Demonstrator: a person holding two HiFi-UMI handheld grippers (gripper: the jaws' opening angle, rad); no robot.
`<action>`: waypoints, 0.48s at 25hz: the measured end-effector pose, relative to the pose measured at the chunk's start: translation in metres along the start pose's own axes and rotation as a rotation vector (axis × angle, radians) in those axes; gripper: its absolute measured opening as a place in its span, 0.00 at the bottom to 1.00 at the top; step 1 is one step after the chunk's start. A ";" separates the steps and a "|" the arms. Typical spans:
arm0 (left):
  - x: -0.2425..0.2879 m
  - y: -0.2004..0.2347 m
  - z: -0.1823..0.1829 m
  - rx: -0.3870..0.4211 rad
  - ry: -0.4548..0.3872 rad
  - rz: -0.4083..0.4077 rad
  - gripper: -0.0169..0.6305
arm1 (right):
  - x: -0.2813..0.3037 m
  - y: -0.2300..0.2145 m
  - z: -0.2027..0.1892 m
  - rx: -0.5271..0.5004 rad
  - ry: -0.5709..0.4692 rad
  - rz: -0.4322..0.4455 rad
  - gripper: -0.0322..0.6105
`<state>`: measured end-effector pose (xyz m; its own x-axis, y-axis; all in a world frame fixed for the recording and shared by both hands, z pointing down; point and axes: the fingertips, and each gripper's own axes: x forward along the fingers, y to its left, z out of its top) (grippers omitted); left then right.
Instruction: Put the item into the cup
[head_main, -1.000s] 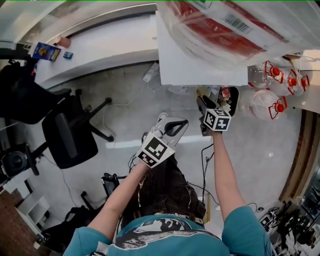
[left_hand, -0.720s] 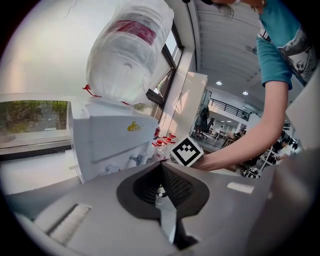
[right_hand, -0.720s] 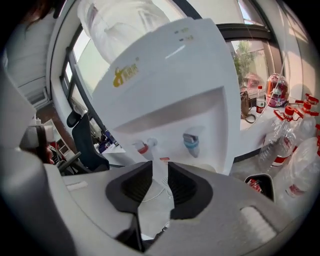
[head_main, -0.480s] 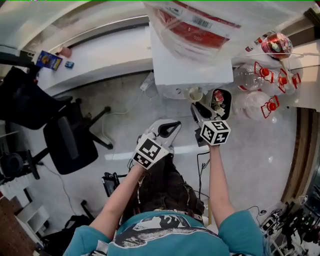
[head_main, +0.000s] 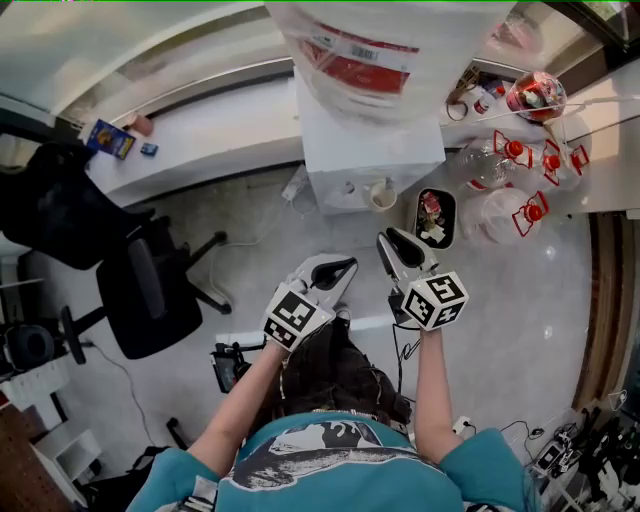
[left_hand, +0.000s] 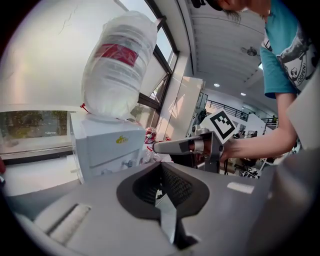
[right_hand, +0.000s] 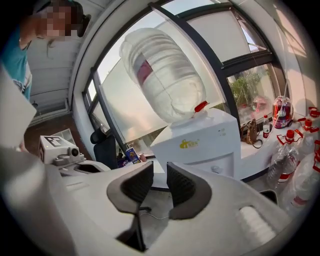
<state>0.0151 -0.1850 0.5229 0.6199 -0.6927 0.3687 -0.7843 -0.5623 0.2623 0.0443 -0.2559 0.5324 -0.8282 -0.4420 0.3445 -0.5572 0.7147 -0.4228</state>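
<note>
A pale cup (head_main: 383, 194) stands at the front of the white water dispenser (head_main: 370, 160), under its big upturned bottle (head_main: 350, 45). Both grippers hang over the floor, short of the dispenser. My left gripper (head_main: 345, 265) (left_hand: 161, 167) is shut with nothing in it. My right gripper (head_main: 392, 238) (right_hand: 160, 175) points toward the dispenser; its jaws are closing, a gap still shows between the pads, and nothing is in that gap. No loose item to pick up can be made out. The right gripper view shows the dispenser (right_hand: 200, 145), but the cup is hidden there.
A black bin (head_main: 432, 217) with rubbish stands right of the cup. Clear plastic bottles with red caps (head_main: 520, 180) lie at the right. A black office chair (head_main: 150, 290) is on the left. A white ledge (head_main: 200, 125) carries a blue packet (head_main: 108, 140). Cables trail across the floor.
Both grippers have drawn back from the dispenser toward the person. The right gripper's jaws have narrowed. The head view now takes in more of the dispenser and ledge.
</note>
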 end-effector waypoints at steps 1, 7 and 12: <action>-0.003 -0.004 0.001 0.005 -0.001 -0.002 0.02 | -0.006 0.007 0.003 -0.005 -0.011 0.010 0.18; -0.024 -0.026 0.008 0.031 -0.002 0.006 0.02 | -0.042 0.045 0.018 -0.050 -0.060 0.057 0.18; -0.044 -0.045 0.014 0.030 -0.012 0.037 0.02 | -0.071 0.071 0.022 -0.073 -0.096 0.089 0.16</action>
<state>0.0238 -0.1355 0.4826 0.5913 -0.7184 0.3664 -0.8054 -0.5495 0.2223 0.0627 -0.1854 0.4597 -0.8779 -0.4225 0.2253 -0.4786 0.7894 -0.3844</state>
